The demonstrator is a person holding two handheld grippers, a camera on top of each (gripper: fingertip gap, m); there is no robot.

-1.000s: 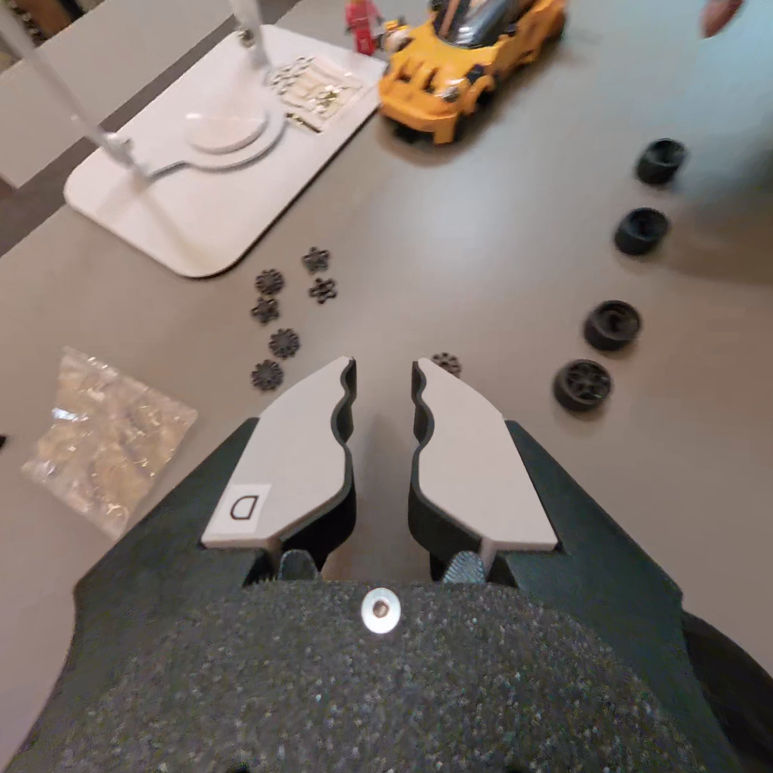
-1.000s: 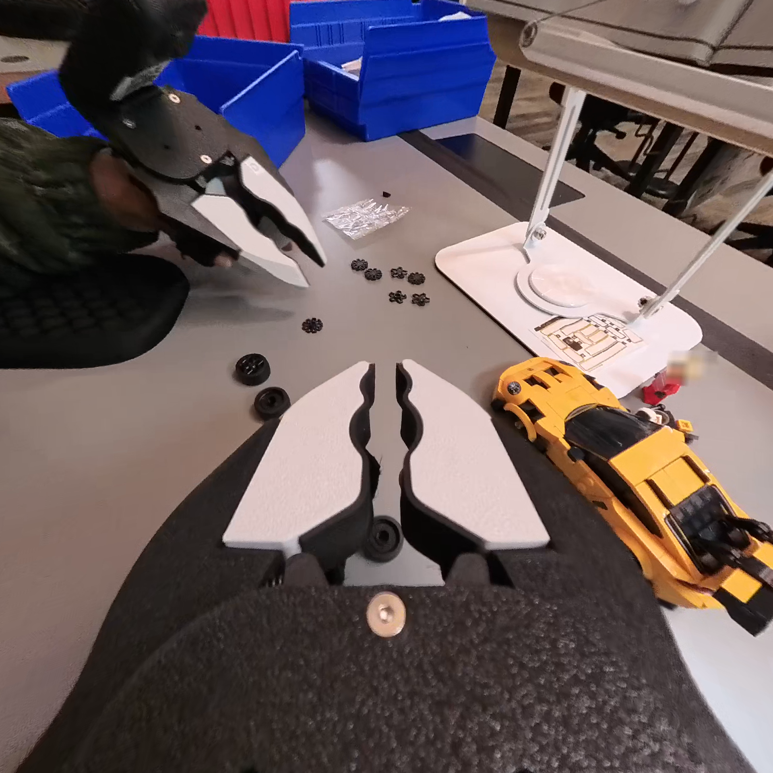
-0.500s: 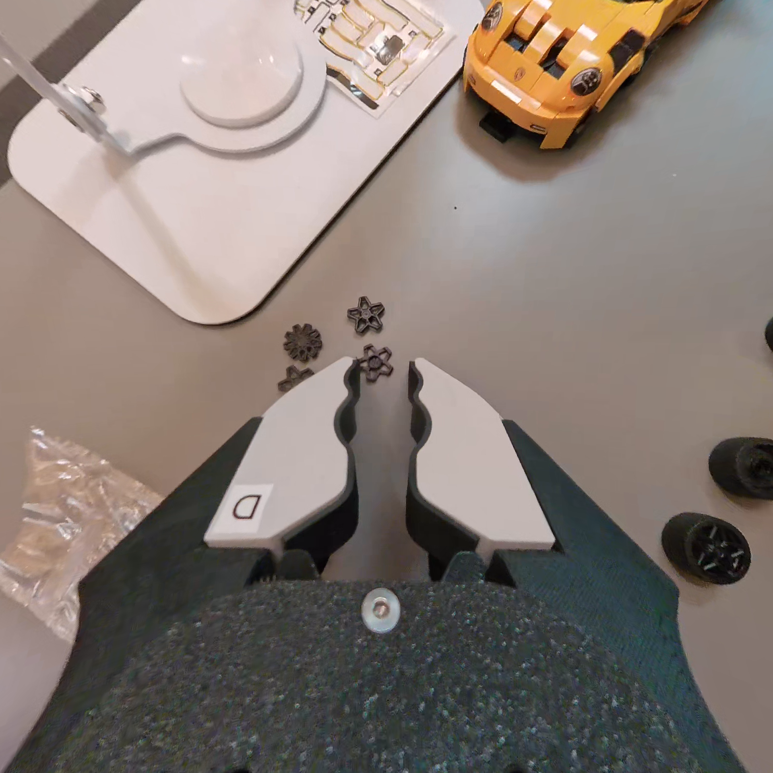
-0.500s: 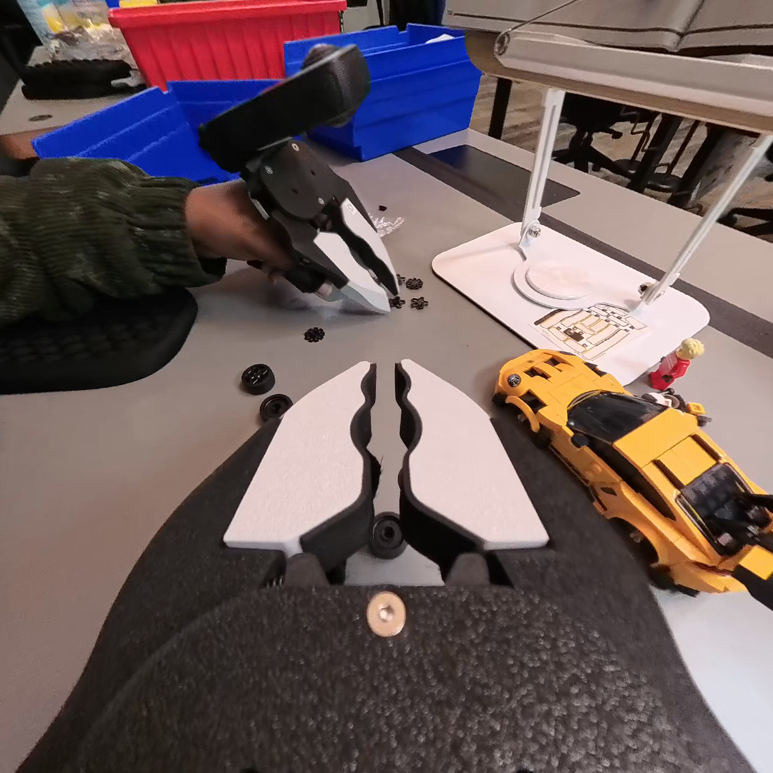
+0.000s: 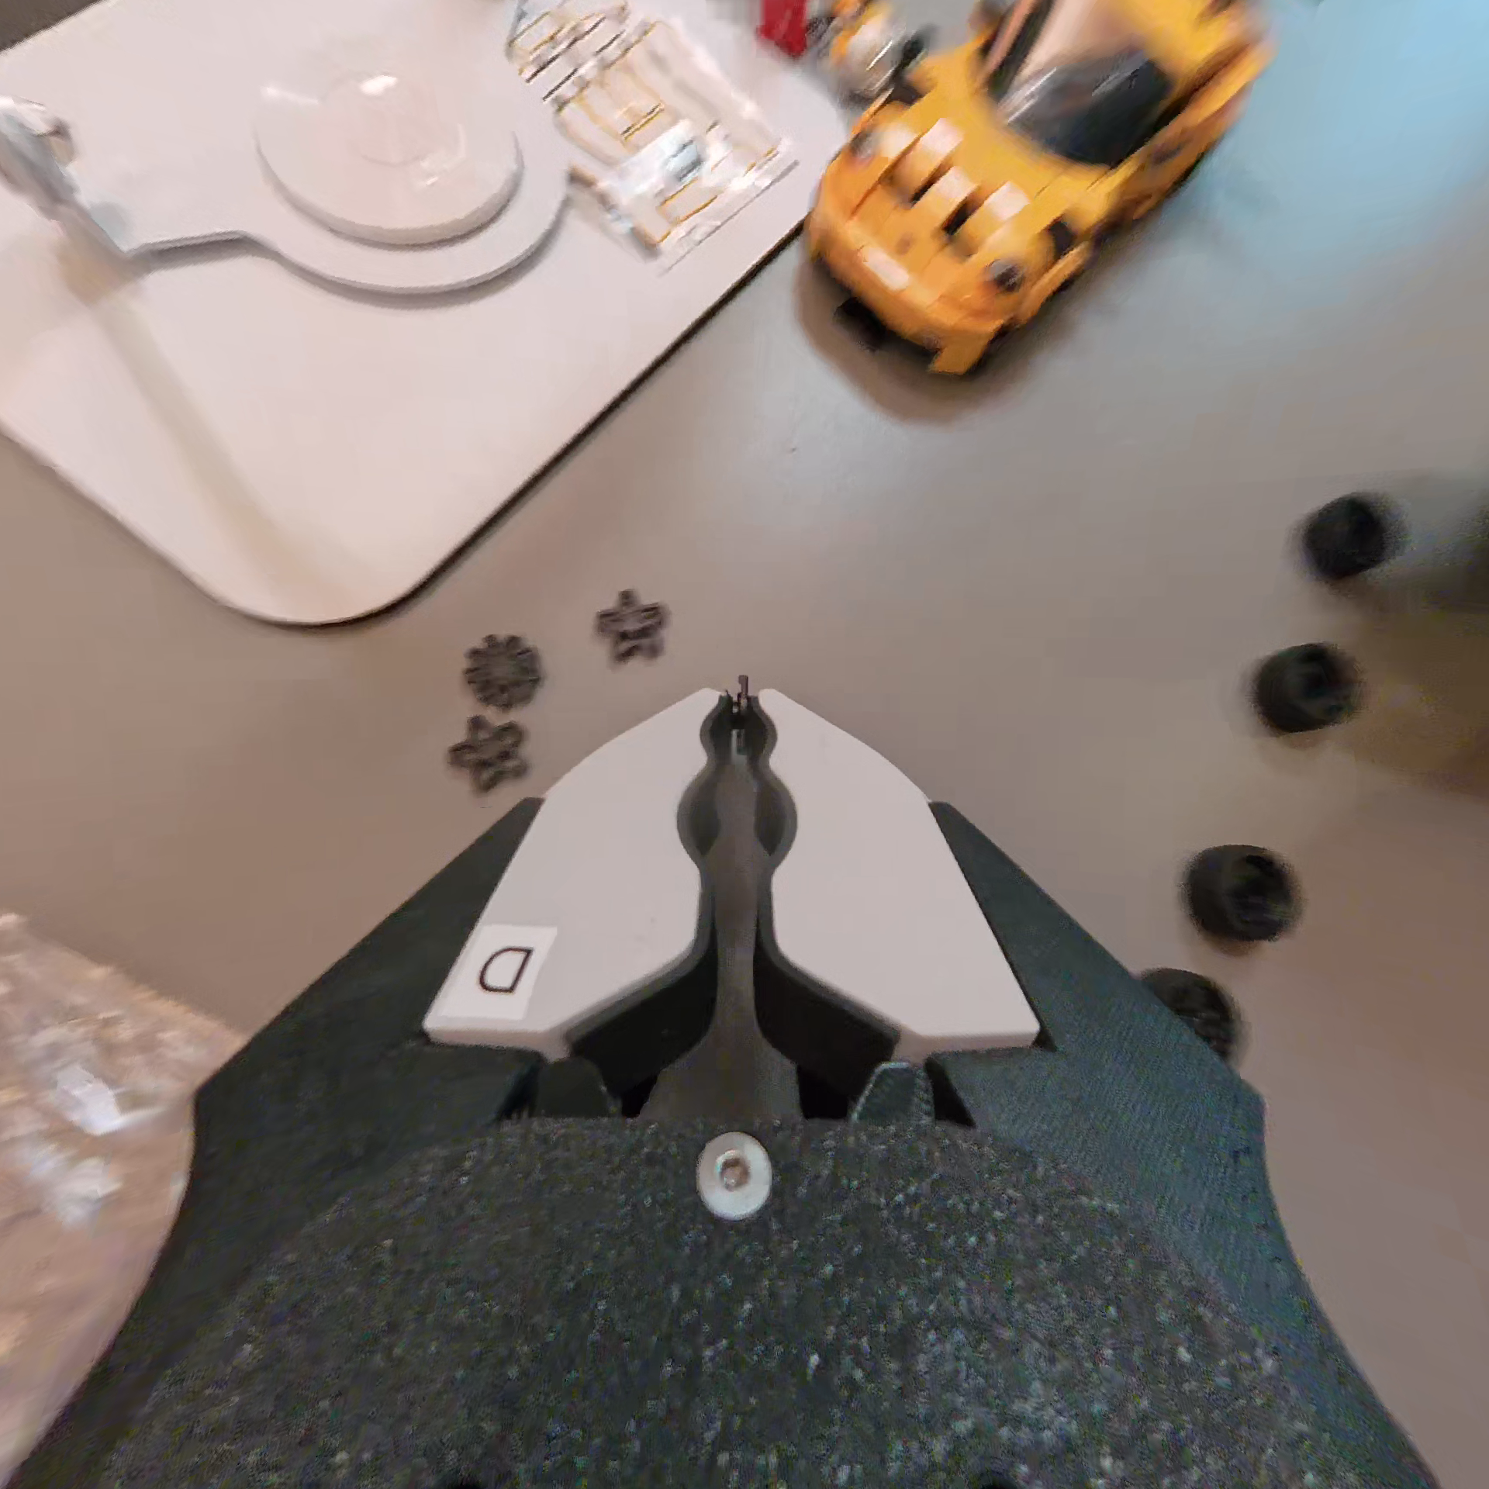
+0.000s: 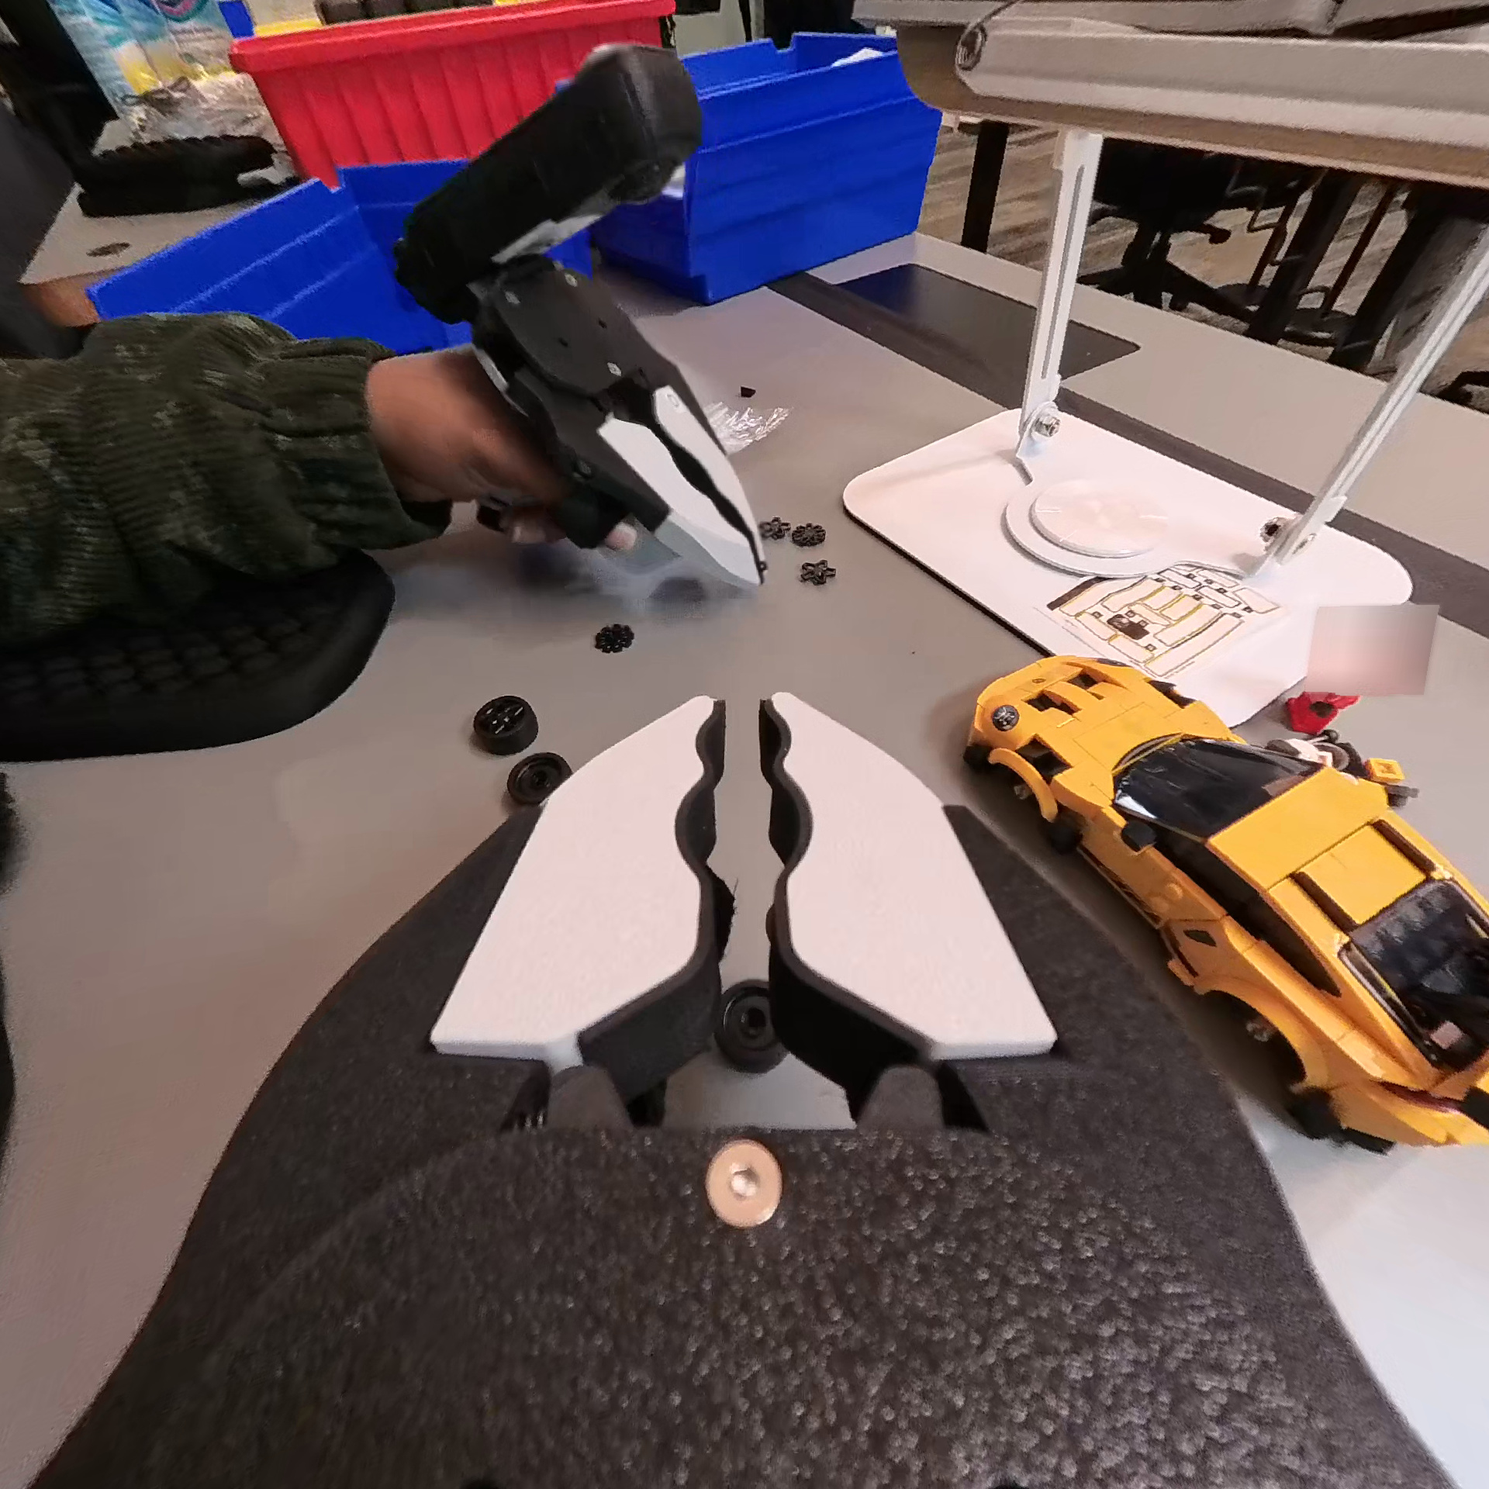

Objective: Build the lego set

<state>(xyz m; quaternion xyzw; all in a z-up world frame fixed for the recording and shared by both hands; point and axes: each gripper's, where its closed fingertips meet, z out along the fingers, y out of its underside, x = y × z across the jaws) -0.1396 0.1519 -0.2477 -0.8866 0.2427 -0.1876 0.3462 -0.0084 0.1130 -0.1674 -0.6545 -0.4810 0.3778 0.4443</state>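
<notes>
Working across the desk (image 6: 201, 926), I see the yellow car (image 6: 1241, 854) resting right of my right gripper (image 6: 742, 709), whose jaws are slightly parted, holding nothing, with open room ahead. My left gripper (image 5: 740, 694) has its jaws clenched on a tiny black rim insert (image 5: 740, 691): light, thin, rigid, easily flicked, best pinched by its edges.

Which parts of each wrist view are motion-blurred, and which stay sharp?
Left wrist view: the yellow brick-built car, black rubber tyres and crinkled clear plastic bag are smeared; the left gripper is crisp. Right wrist view: mostly sharp, slight smear around the far gripper; wide-angle bending at the edges.
</notes>
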